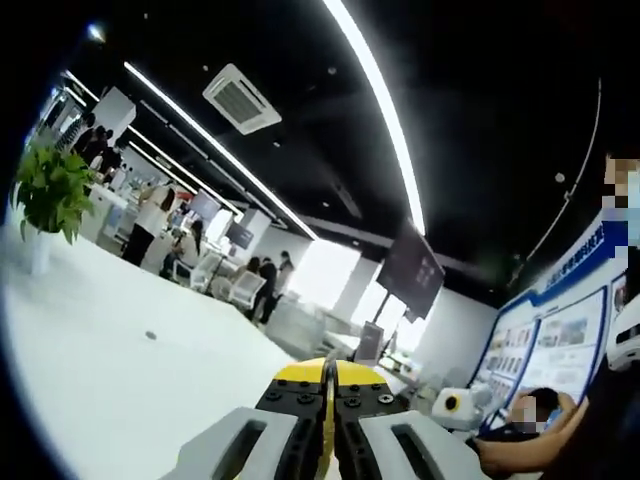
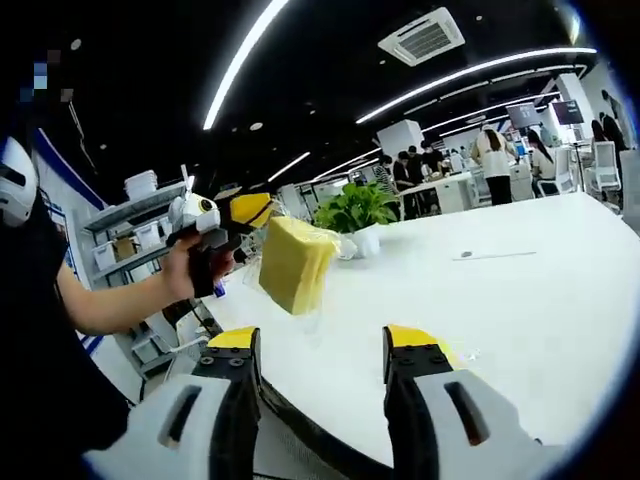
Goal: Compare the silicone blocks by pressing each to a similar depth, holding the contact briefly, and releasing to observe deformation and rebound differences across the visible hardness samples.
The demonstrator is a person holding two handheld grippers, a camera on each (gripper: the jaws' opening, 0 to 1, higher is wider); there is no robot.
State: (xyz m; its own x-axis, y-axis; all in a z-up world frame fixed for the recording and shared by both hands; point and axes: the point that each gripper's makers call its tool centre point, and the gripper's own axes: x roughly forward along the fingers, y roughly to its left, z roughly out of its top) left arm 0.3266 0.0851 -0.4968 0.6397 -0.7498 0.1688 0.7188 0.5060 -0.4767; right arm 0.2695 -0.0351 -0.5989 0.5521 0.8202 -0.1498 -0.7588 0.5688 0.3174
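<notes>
Left gripper (image 2: 245,212) clenched on a yellow silicone block (image 2: 293,264), held aloft above the white bench (image 2: 520,300). Right gripper (image 2: 318,352) released, jaws apart, below the block. Advice: centre the block between the jaws, close slowly and evenly. Right gripper view showed the block; left gripper view showed shut jaws and ceiling.

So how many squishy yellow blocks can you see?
1. The yellow silicone block is held up in the air over the white table by the left gripper. Others may be out of sight.
</notes>
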